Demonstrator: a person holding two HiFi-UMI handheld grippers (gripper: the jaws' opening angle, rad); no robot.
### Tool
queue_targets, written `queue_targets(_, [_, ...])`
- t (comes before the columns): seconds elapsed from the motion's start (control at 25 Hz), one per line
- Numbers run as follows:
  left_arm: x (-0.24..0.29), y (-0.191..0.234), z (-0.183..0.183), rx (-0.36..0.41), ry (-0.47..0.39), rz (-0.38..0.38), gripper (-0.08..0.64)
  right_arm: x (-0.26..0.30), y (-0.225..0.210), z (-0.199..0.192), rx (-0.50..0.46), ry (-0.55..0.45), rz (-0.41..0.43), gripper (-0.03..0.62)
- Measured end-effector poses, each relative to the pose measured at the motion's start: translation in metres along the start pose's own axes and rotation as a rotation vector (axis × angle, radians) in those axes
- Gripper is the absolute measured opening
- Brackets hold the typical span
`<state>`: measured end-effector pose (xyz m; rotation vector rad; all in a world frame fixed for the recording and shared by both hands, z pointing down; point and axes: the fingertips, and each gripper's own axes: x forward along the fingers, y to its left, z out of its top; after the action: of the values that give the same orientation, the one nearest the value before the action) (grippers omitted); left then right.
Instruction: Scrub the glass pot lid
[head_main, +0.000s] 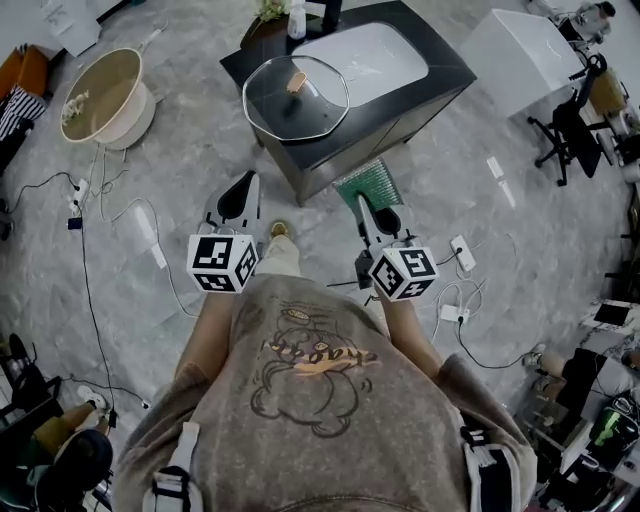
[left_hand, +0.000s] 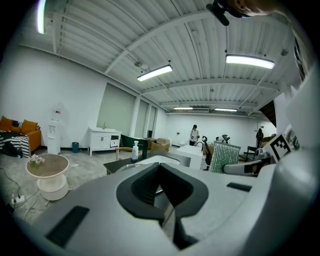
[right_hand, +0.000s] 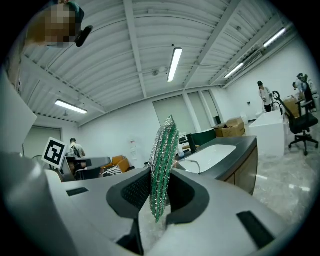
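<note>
The glass pot lid (head_main: 296, 97), with a wooden knob, lies on the black counter (head_main: 330, 150) beside a white sink (head_main: 365, 52). Both grippers hover over the floor, short of the counter's near corner. My left gripper (head_main: 238, 195) is shut and holds nothing; in the left gripper view its jaws (left_hand: 160, 167) meet with no gap. My right gripper (head_main: 375, 215) is shut on a green scrub pad (head_main: 368, 185), which stands upright between the pads (right_hand: 164, 165). The lid's rim (right_hand: 192, 164) shows just beyond it.
A soap bottle (head_main: 297, 20) stands at the counter's far edge. A round beige basin (head_main: 105, 95) sits on the floor to the left. Cables and power strips (head_main: 455, 310) run over the floor. A white cabinet (head_main: 525, 50) and office chairs (head_main: 575, 120) are at the right.
</note>
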<state>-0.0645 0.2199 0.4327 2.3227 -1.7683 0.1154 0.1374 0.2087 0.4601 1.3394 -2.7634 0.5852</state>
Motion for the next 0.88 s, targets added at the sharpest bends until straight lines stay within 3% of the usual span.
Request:
queue_targets(0.36, [0.097, 0.065, 0.029, 0.000, 0.048, -0.077, 0.009, 0.104, -0.020, 0.034, 0.015, 0.004, -0.064, 0.091])
queue_targets(0.68, [0.166, 0.082, 0.040, 0.022, 0.095, -0.180, 0.009, 0.154, -0.044, 0.046, 0.032, 0.015, -0.133, 0.091])
queue_targets(0.88, [0.191, 0.089, 0.043, 0.009, 0.110, -0.193, 0.009, 0.169, -0.057, 0.056, 0.028, 0.021, -0.147, 0.092])
